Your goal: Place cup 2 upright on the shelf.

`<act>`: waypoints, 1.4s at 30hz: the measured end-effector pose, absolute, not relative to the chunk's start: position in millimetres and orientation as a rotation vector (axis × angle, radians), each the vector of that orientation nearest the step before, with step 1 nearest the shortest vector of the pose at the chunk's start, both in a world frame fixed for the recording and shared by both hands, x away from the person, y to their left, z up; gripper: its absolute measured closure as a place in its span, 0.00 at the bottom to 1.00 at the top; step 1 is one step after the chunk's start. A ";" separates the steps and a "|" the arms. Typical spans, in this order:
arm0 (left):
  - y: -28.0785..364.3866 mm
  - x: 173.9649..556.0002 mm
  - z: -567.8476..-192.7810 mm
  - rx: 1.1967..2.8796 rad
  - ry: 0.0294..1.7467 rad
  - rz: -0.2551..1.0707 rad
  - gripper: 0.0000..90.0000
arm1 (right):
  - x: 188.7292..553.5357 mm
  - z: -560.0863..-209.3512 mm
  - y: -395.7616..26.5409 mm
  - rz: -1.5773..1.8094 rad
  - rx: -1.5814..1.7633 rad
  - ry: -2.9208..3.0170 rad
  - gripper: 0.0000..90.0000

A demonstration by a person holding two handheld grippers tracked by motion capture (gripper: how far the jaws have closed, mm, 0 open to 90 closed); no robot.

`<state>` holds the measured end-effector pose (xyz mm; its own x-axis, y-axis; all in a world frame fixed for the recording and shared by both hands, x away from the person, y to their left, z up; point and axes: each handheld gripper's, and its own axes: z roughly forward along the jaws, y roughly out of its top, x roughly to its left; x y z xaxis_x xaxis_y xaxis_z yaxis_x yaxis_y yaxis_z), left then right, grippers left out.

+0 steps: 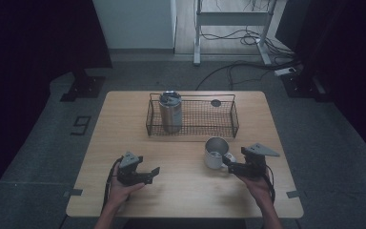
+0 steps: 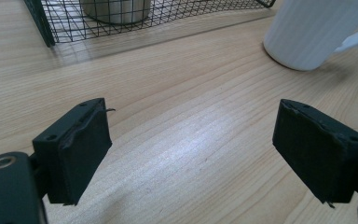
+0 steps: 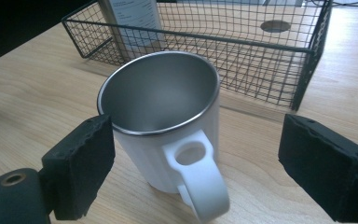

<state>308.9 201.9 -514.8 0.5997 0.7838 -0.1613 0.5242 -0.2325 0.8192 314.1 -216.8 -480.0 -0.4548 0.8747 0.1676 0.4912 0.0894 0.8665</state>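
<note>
White enamel outside and bare steel inside are noted on the mug point(image 3: 168, 126), which stands upright on the table point(image 1: 181, 191), just in front of the wire basket point(image 1: 233, 117), with its handle point(image 3: 200, 179) turned toward the right gripper point(image 3: 196, 168). That gripper's jaws are spread wide, one on each side of the handle, with nothing clamped. The left gripper point(image 2: 193, 154) is held low over bare wood, jaws likewise apart and empty, the mug's side being seen off to its right.

Farther back, a steel tumbler point(image 1: 170, 112) is seen standing at the basket's left end, and a small dark disc point(image 1: 216, 102) lies on the basket floor toward the right.

Risks, as judged: if only the thin handle is pinched, the mug may swing or tip on lifting, since its weight would hang to one side. If the jaws are closed off-centre, the mug could be pushed against the basket wall. A low carry over the rim might catch the wire.
</note>
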 end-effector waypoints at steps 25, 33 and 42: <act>198.8 306.5 -524.3 1.934 1.044 0.324 0.13 | 337.1 -483.5 -183.4 1.225 1.257 2.103 0.02; 200.5 307.4 -524.7 1.931 1.048 0.317 0.13 | 348.0 -486.8 -172.4 1.144 1.258 2.142 0.00; 198.5 308.1 -527.4 1.952 1.048 0.303 0.13 | 354.4 -495.6 -164.9 1.091 1.272 2.151 0.02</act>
